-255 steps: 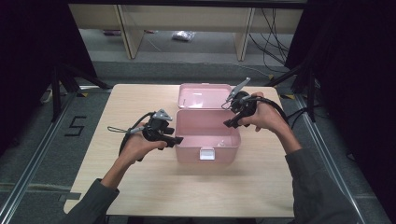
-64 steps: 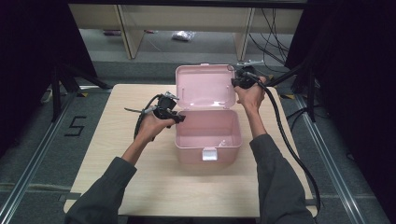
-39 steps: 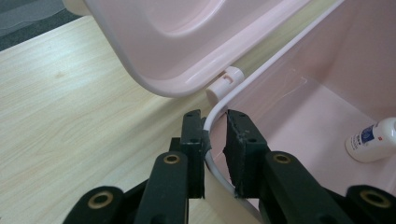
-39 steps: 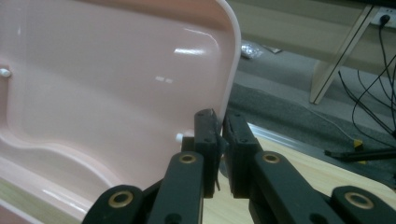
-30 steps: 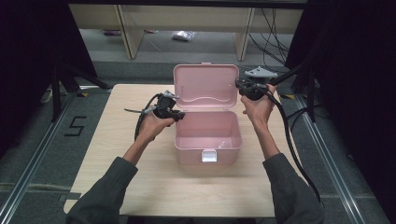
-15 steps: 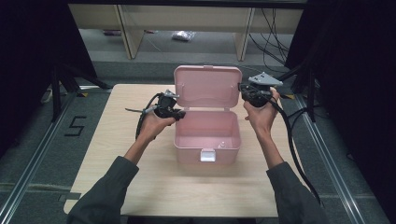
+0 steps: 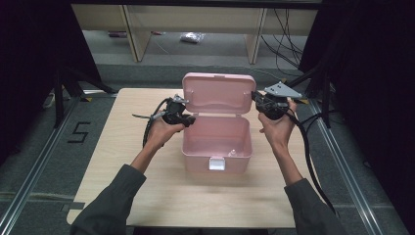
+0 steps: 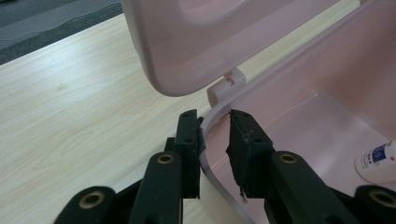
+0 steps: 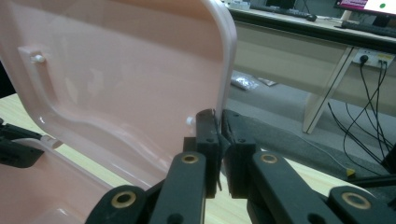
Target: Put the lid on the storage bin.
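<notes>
box: 1 pink box [image 7: 217, 147], sitting mid table [image 7: 122, 191] w/ the latch side facing me. base open, front latch [image 7: 216, 164] hanging down.
lid: 1 lid [image 7: 219, 93], standing upright off the back edge, inside facing me. 1 hinge tab [image 8: 226, 85] visible in the left gripper view.
stuff inside: 1 small white bottle [image 7: 233, 153] w/ blue print, lying on the box floor near the front right corner. also at the edge of the left gripper view [image 8: 377, 161].
grippers: 2, one per hand, so 4 jaws total.
left gripper: my left gripper [image 7: 182, 117] is at the box's back left corner. jaws straddle the rim, outer one pressed on the wall, inner one a bit off it, so not fully clamped imo.
right gripper: my right gripper [image 7: 260, 101] is pinched onto the lid's right edge, up near its top corner. jaws nearly touching w/ the lid edge between them in the right gripper view [image 9: 219, 140].
hands: 2, both sleeves coming in from the bottom.
background: 1 shelf unit [image 7: 195, 19] behind the table, a clear bag [image 7: 192, 37] on the floor under it, cables [image 7: 288, 39] off to the right.
vs 8.5 s ago: lid was lying flat back on the table, now it's stood up. left gripper went from the front left of the box to the back left corner. box itself barely shifted.
vs 0.5 s ago: p much same, lid a touch more upright.
</notes>
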Demonstrator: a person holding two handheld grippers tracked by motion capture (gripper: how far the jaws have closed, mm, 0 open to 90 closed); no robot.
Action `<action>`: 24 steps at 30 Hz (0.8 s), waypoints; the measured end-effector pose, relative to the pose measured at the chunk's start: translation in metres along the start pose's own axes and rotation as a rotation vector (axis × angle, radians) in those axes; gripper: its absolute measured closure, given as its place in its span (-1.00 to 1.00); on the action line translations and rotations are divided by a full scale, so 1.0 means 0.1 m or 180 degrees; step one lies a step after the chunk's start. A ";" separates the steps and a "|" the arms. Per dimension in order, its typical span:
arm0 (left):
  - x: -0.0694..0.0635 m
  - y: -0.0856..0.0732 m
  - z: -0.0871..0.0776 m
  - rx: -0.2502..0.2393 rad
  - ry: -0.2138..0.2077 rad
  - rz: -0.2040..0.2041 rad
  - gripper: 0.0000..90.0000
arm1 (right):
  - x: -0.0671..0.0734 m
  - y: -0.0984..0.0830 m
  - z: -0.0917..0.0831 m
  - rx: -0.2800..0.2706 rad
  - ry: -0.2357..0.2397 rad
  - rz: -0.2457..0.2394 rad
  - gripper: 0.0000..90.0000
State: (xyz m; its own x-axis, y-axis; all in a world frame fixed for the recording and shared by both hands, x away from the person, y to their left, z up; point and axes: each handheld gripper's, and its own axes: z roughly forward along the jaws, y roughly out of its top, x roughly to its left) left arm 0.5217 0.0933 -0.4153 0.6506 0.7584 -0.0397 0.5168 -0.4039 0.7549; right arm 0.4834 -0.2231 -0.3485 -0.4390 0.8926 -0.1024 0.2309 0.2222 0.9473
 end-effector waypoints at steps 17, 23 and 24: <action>0.04 -0.06 -0.08 -0.0084 -0.0167 -0.0157 0.43 | 0.10 -0.13 -0.20 -0.0118 0.0027 -0.0100 0.95; 0.04 -0.12 -0.29 -0.0124 -0.0207 -0.0192 0.21 | 0.10 -0.16 -0.24 -0.0153 0.0007 -0.0160 0.95; 0.04 -0.12 -0.33 -0.0132 -0.0257 -0.0208 0.18 | 0.11 -0.16 -0.25 -0.0107 0.0027 -0.0111 0.95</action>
State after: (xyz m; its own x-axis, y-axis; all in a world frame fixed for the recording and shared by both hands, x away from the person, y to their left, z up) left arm 0.4994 0.1178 -0.4034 0.6599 0.7380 -0.1409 0.5371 -0.3322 0.7754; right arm 0.4527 -0.2265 -0.3570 -0.4537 0.8812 -0.1330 0.1862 0.2396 0.9528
